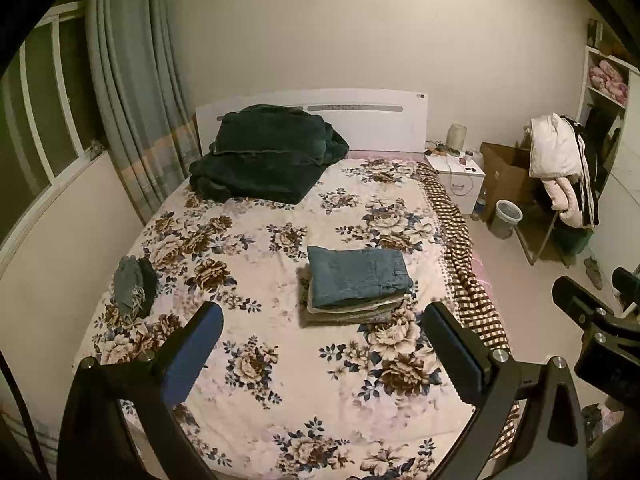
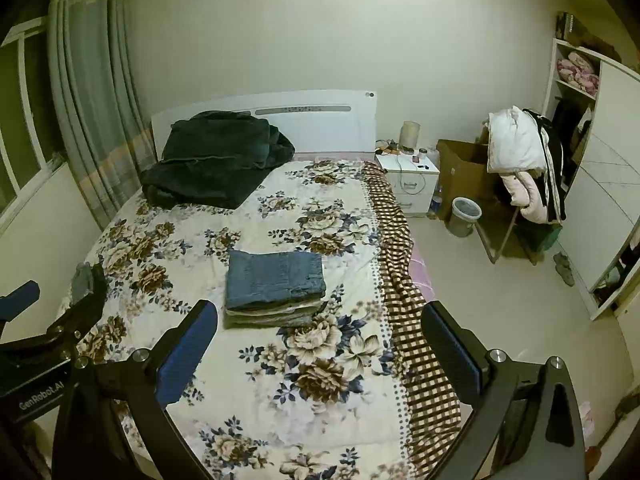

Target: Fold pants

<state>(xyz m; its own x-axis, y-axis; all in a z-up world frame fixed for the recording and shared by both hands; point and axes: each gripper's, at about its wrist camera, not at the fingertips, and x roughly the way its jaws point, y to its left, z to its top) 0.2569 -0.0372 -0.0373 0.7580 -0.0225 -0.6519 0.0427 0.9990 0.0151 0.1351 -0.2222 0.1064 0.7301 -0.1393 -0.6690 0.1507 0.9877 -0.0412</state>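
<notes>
Wide bed with a floral cream-and-brown cover [image 1: 280, 380] [image 2: 320, 420] fills most of both wrist views; white headboard against the far wall. A brown-and-cream checked blanket [image 1: 464, 280] [image 2: 404, 292] runs along the bed's right edge and hangs over it.

Dark green plush blanket [image 1: 260, 156] [image 2: 212, 160], loosely bundled, lies at the head of the bed on the left side, touching the headboard.

Stack of folded clothes [image 1: 356, 292] [image 2: 272, 294] sits near the middle of the bed, well apart from the green blanket. Top item: folded blue denim pants [image 1: 358, 276] [image 2: 276, 278], lying flat and squared on paler folded pieces below.

Small grey-and-dark crumpled garment [image 1: 134, 286] [image 2: 86, 278] lies near the bed's left edge, apart from the stack.

White bedside cabinet [image 1: 460, 182] [image 2: 412, 184] stands just beside the bed's far right corner; grey waste bin [image 1: 506, 218] [image 2: 464, 216] on the floor near it.

Left gripper [image 1: 324, 360] hovers above the foot half of the bed, jaws spread wide, nothing between the blue pads. Right gripper [image 2: 320, 358] likewise spread wide and holding nothing, above the bed's right half. Neither touches the pants; the stack lies beyond both sets of fingertips.
</notes>
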